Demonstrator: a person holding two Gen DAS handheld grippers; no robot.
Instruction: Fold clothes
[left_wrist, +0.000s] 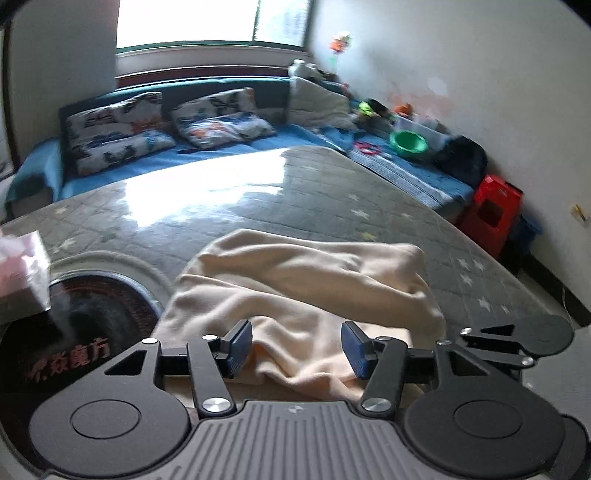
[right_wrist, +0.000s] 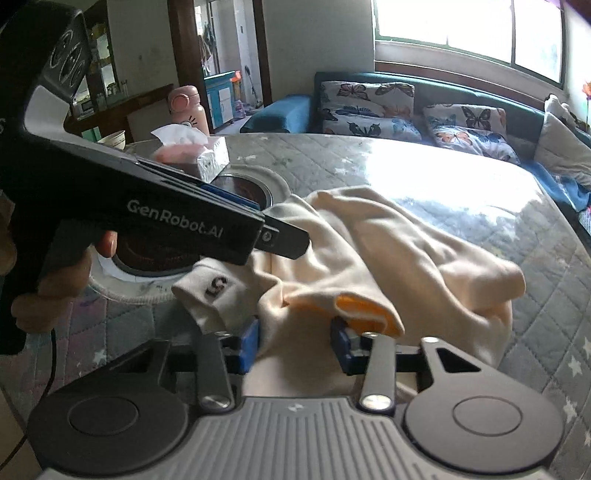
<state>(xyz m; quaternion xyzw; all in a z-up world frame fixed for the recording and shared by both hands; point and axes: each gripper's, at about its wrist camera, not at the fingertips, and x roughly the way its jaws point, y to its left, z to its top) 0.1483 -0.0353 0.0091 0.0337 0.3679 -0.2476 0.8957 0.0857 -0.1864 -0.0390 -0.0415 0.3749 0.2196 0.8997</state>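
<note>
A cream garment (left_wrist: 295, 295) is seen lying crumpled on a round desk (left_wrist: 332, 192) covered by a grey quilted cloth with white stars; in the left wrist view it fills the area from the centre down to 6 o'clock. The jaws of the left gripper (left_wrist: 297, 349) are set moderately wide, the blue pads clear of the fabric, which lies between and beneath them without being pinched.

In the right wrist view the same garment (right_wrist: 369, 251) is spread from the centre towards 3 o'clock, a tab marked "S" (right_wrist: 216, 288) being turned up at about 8 o'clock and an orange lining (right_wrist: 365, 310) exposed near the centre. The jaws of the right gripper (right_wrist: 295, 341) are held fairly narrow, with a fold of the cloth between them; whether the pads press on it cannot be told. The left gripper is seen there at 9 o'clock, gripped by a hand (right_wrist: 55, 280).

A tissue box (right_wrist: 199, 155) is placed at 10 o'clock beside a dark round inset (left_wrist: 85, 306) in the desk. A sofa (left_wrist: 221, 147) with butterfly cushions (left_wrist: 118, 129) is visible at 12 o'clock.
</note>
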